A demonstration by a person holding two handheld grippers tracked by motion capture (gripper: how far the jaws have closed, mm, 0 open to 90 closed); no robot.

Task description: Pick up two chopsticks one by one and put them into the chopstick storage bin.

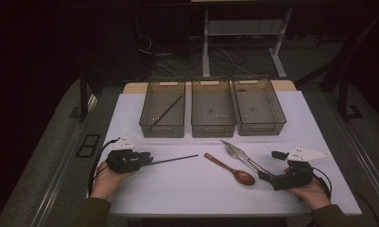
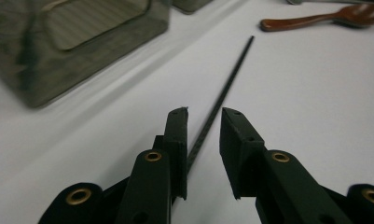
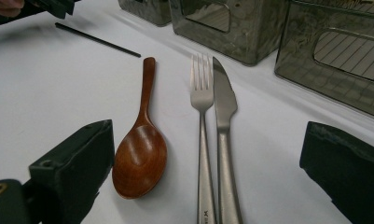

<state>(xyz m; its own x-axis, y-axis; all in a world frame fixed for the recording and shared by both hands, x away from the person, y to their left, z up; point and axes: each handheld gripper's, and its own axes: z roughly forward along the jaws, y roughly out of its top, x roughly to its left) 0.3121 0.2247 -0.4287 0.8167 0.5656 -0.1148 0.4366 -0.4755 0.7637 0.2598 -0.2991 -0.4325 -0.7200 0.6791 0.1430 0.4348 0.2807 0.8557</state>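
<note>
The left gripper (image 2: 204,116) stands slightly parted around the near end of a black chopstick (image 2: 226,86) lying on the white table (image 1: 187,189), seemingly without pinching it, so closing off-centre could roll the thin stick sideways out of the jaws.

In the right gripper view, the silver metal fork (image 3: 202,140) and silver metal knife (image 3: 223,135) run off the bottom edge, handles cut short. In the left gripper view, the smoky translucent plastic bin (image 2: 77,46) at upper left is blurred, perhaps from motion, and the thin black chopstick (image 2: 222,100) passes behind a jaw, its near end hidden.
</note>
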